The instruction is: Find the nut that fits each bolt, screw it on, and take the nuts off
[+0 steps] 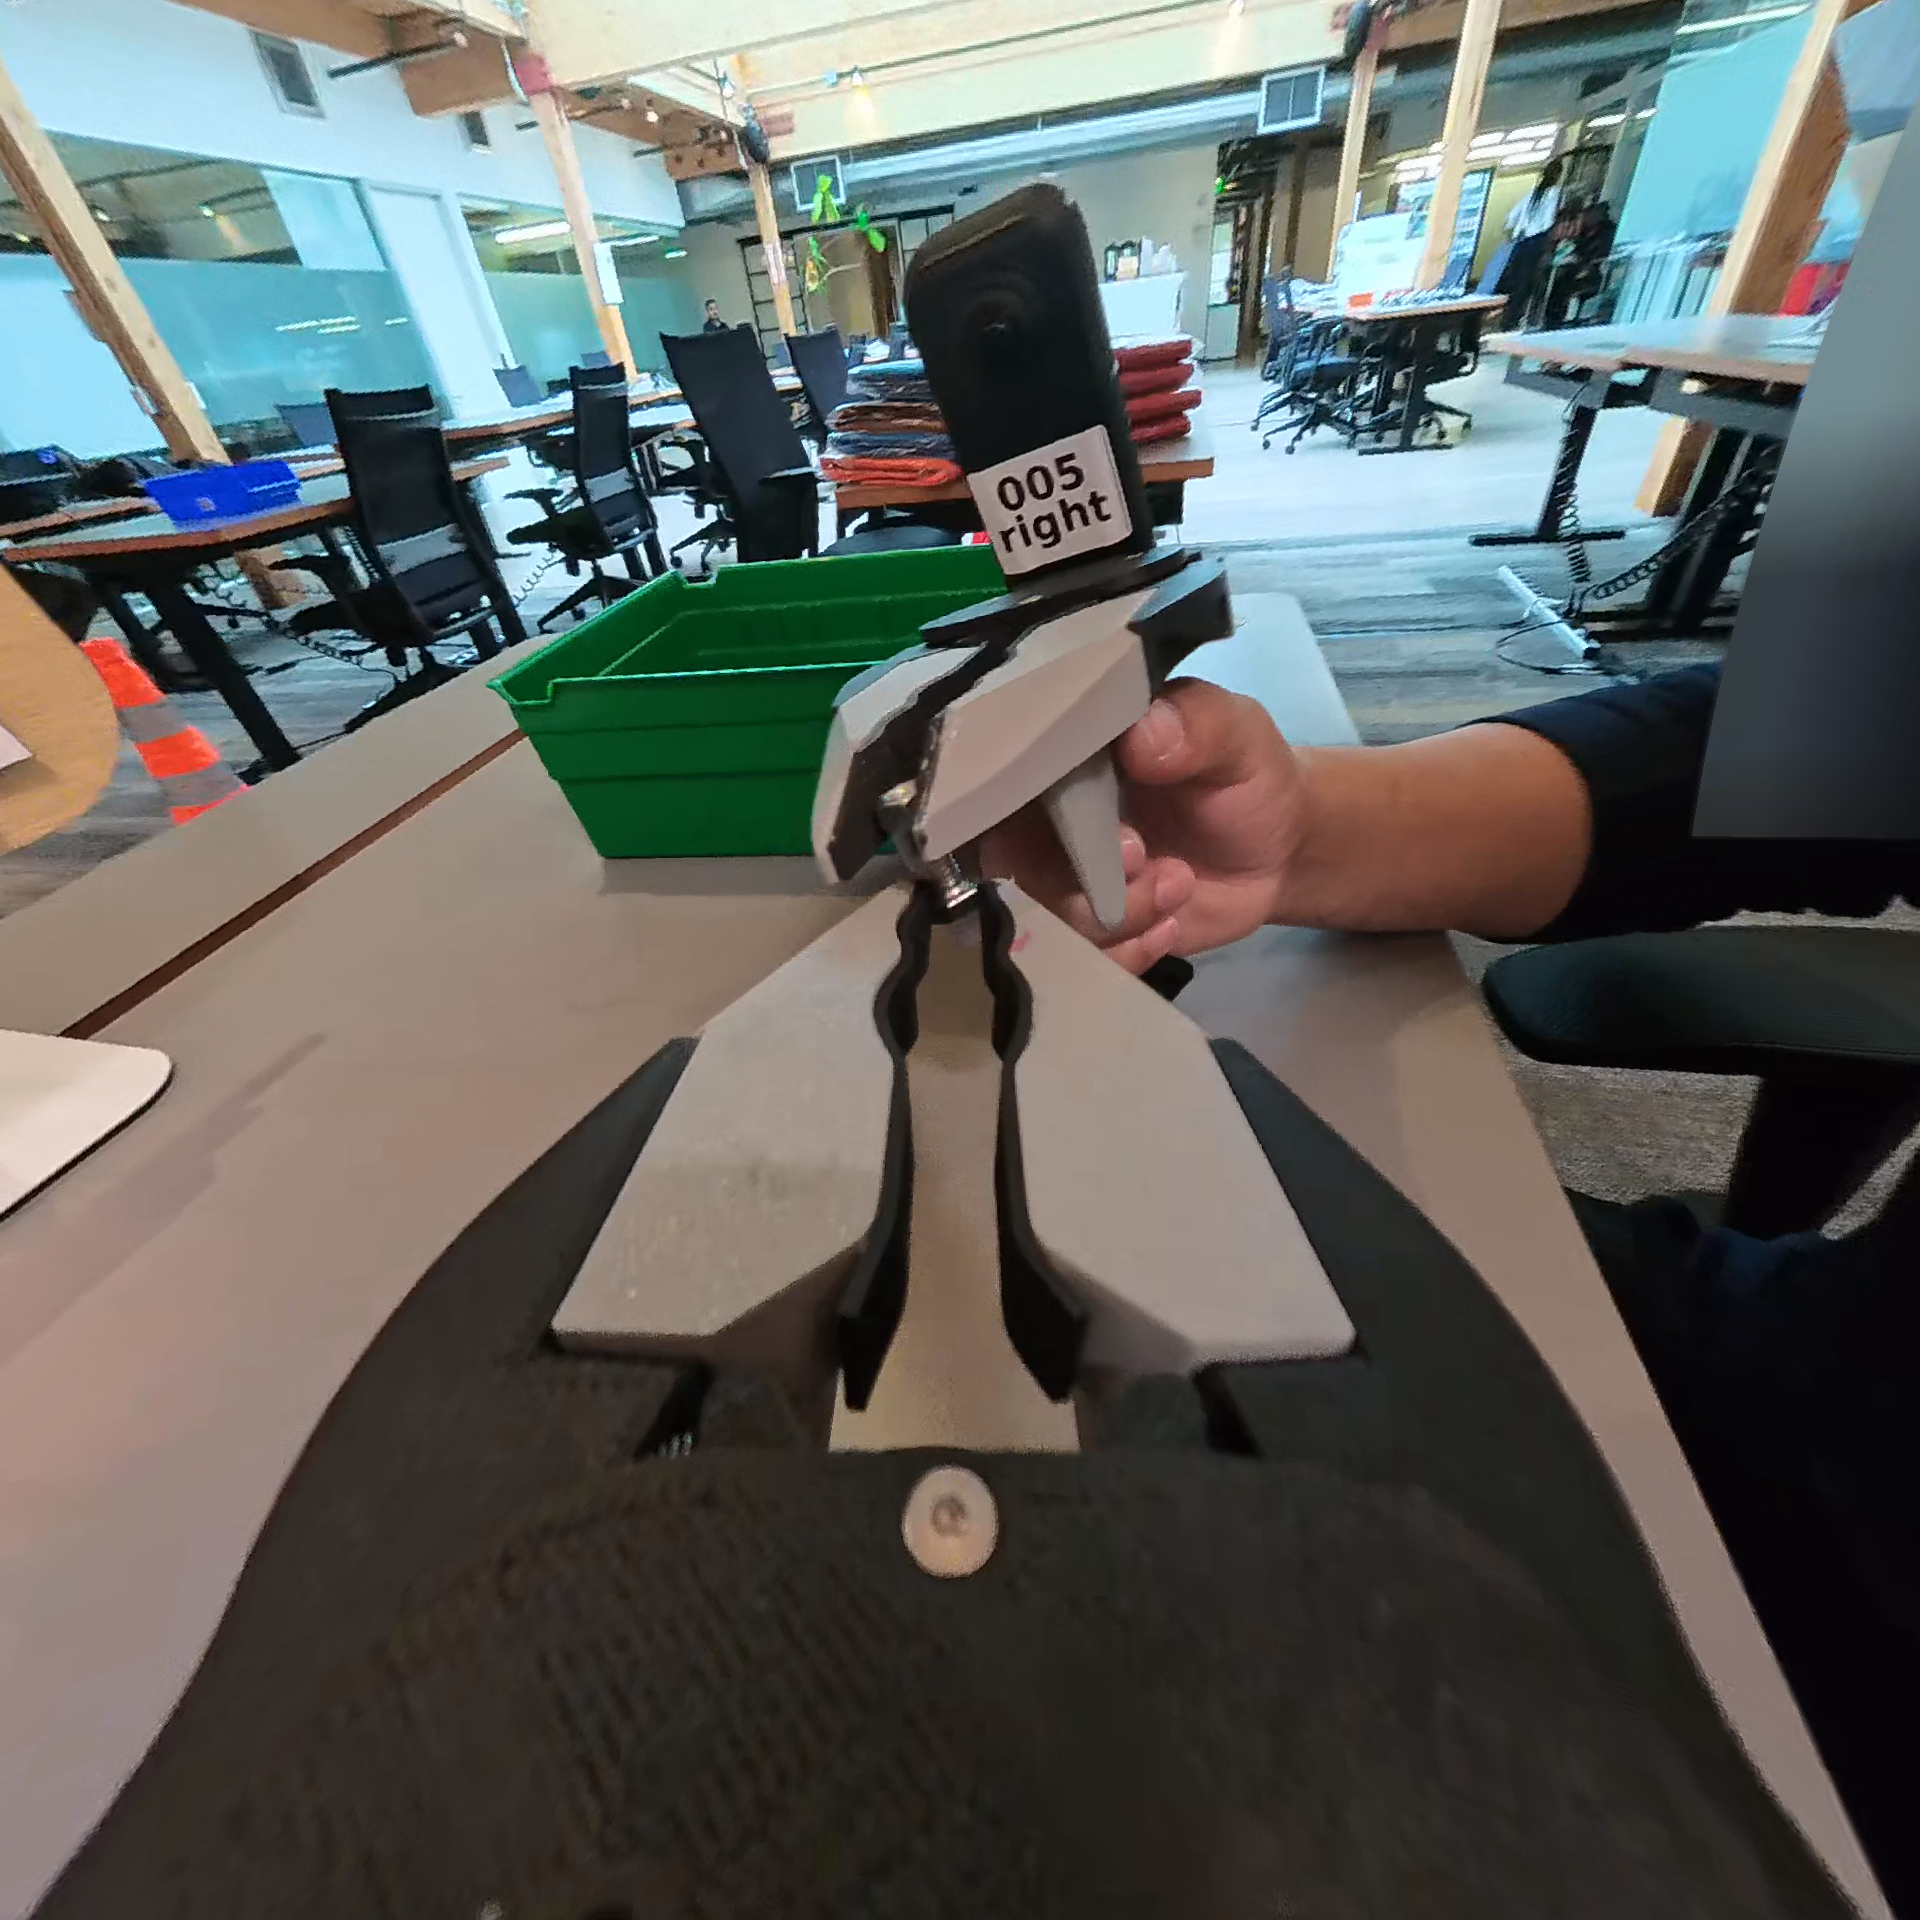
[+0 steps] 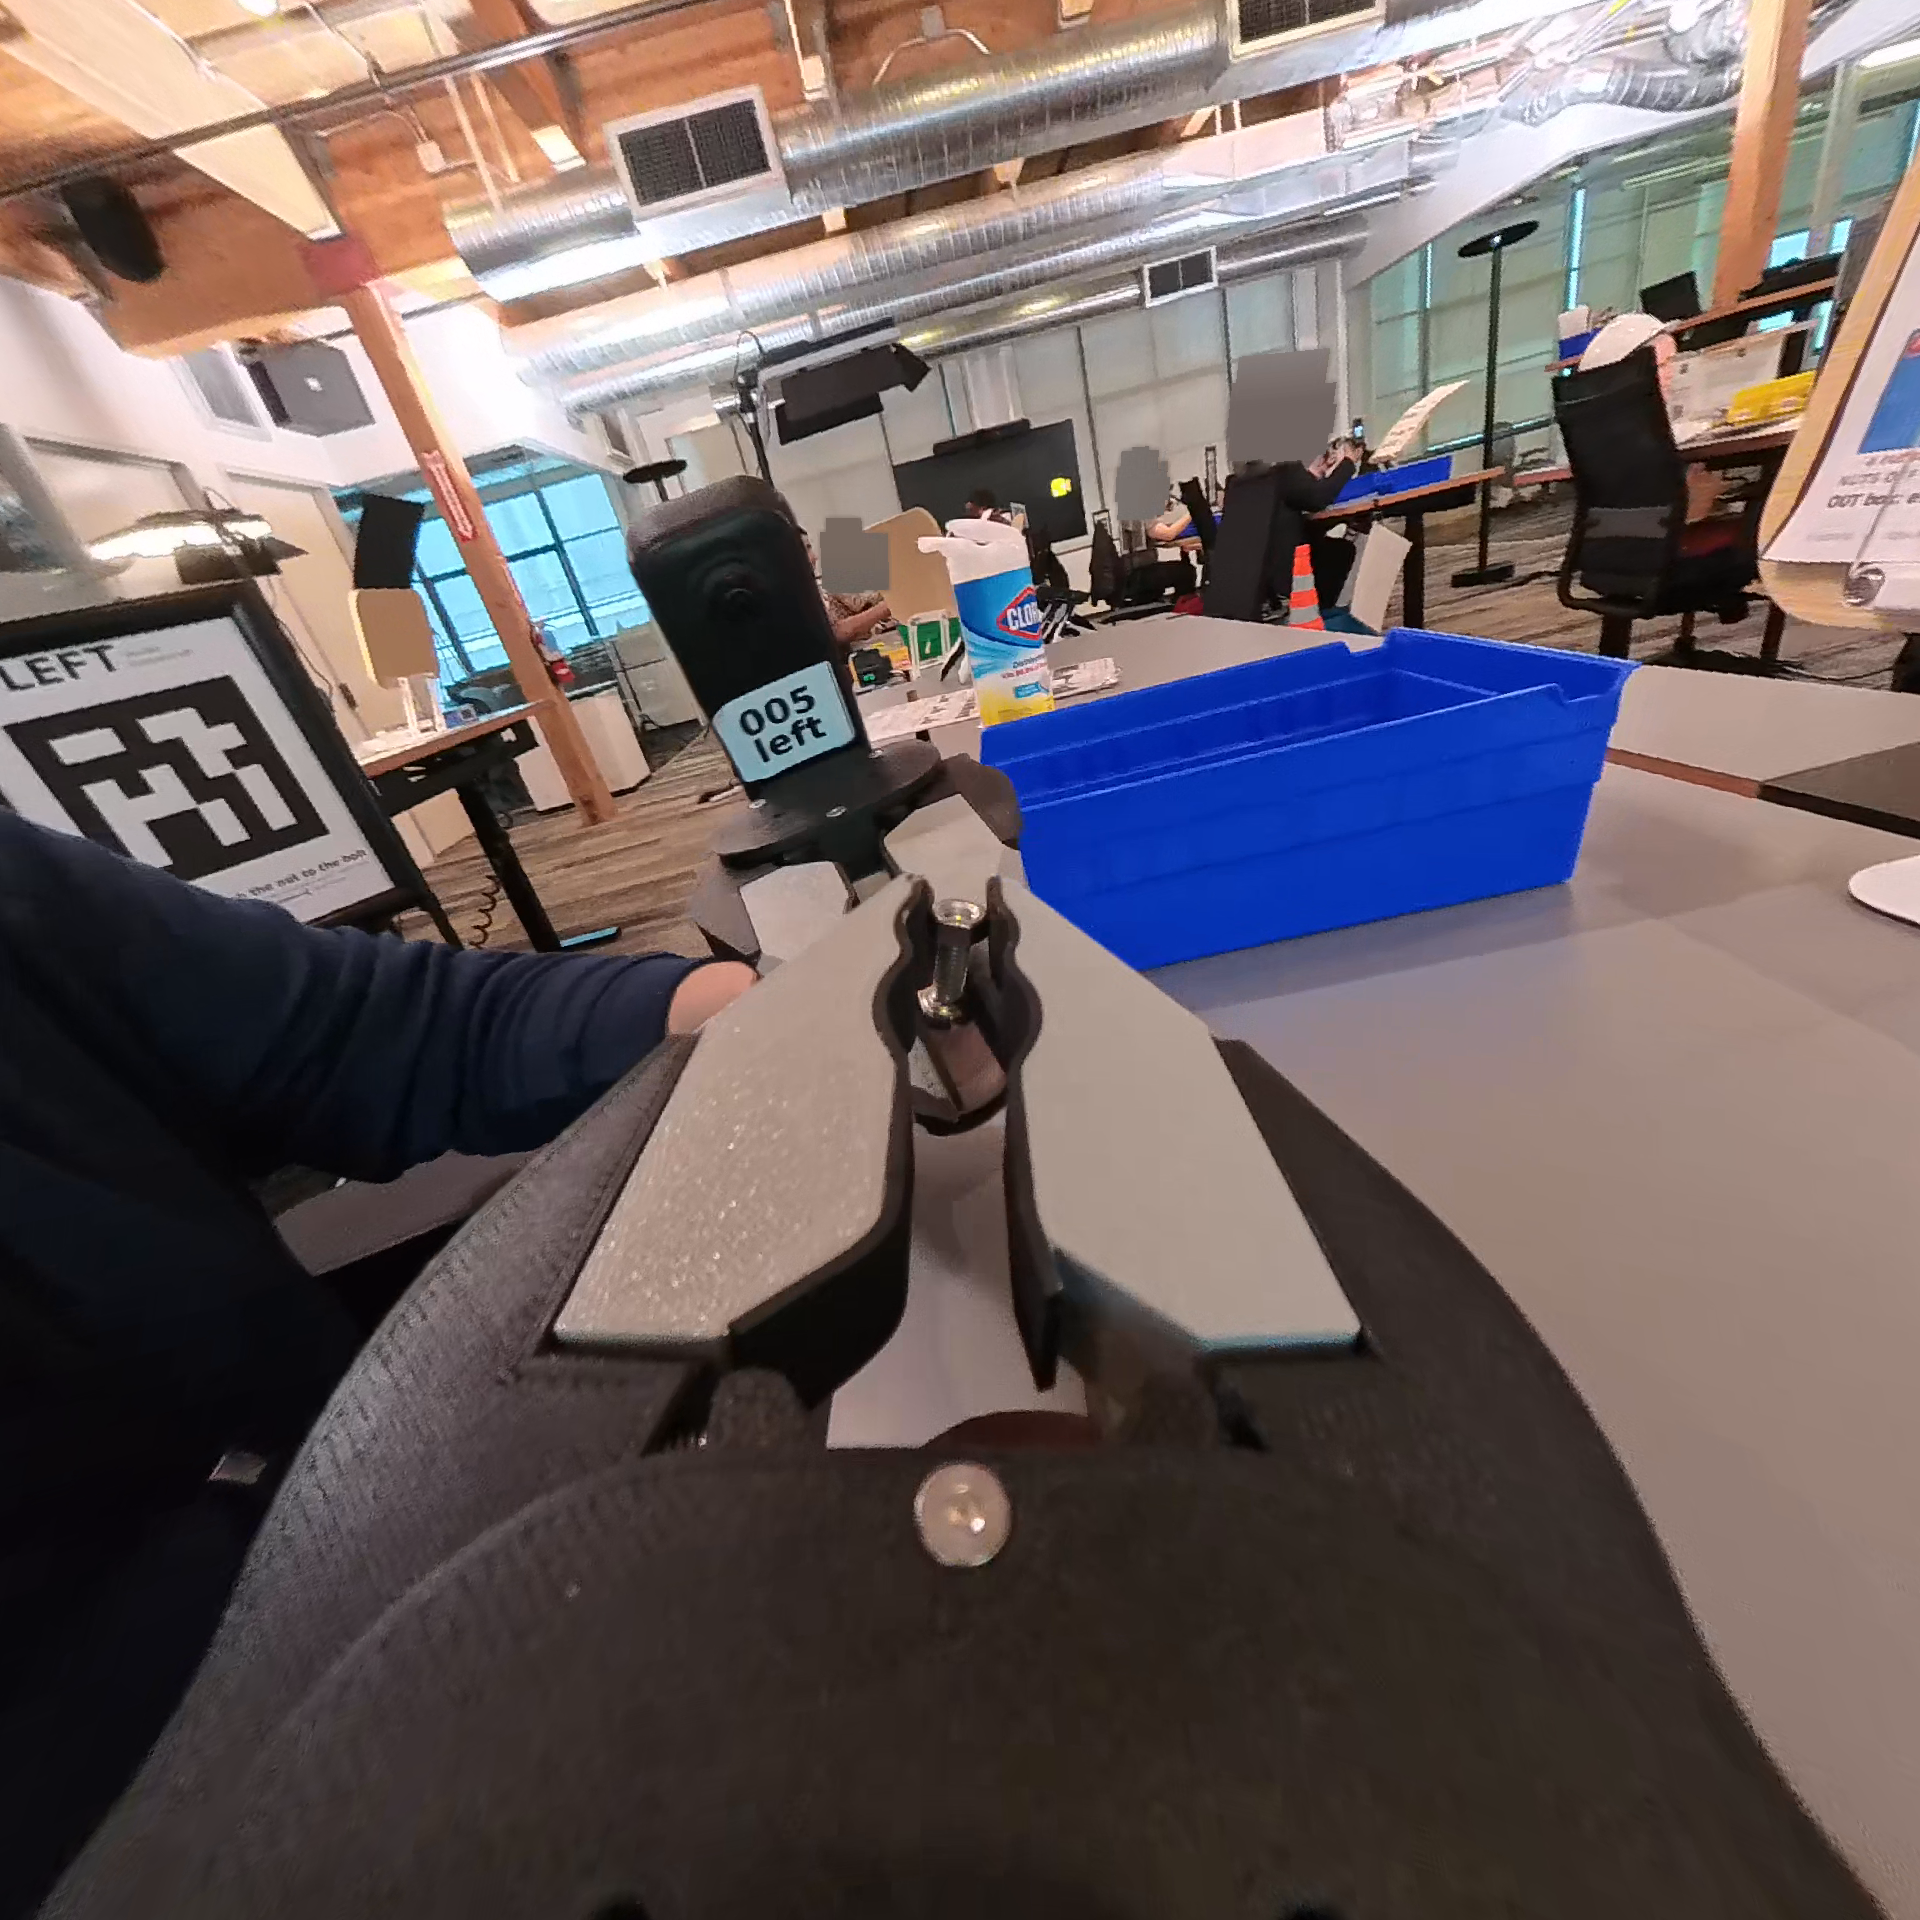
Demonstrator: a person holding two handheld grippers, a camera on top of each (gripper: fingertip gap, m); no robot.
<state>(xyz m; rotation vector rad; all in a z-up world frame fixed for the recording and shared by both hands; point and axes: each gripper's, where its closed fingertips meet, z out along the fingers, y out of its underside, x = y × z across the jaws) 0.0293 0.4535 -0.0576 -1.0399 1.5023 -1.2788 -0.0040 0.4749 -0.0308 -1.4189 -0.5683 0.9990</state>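
Your right gripper (image 2: 951, 961) clenches the bolt (image 2: 949, 961) and your left gripper (image 1: 951, 920) pinches its nut (image 1: 957, 891) above the table's (image 1: 416, 987) edge; any tilt may cross-thread or drop them.

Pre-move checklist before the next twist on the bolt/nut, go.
1. Left gripper jaws closed on the bolt head end: ok.
2. Right gripper jaws closed at the nut: looks ok; contact partly hidden.
3. Nut sits on the bolt shaft: ok.
4. Threads seated straight, not crossed: cannot tell.
5. Green bin and blue bin apart from both grippers: ok.
6. Work held over the table, so a drop lands there: ok.
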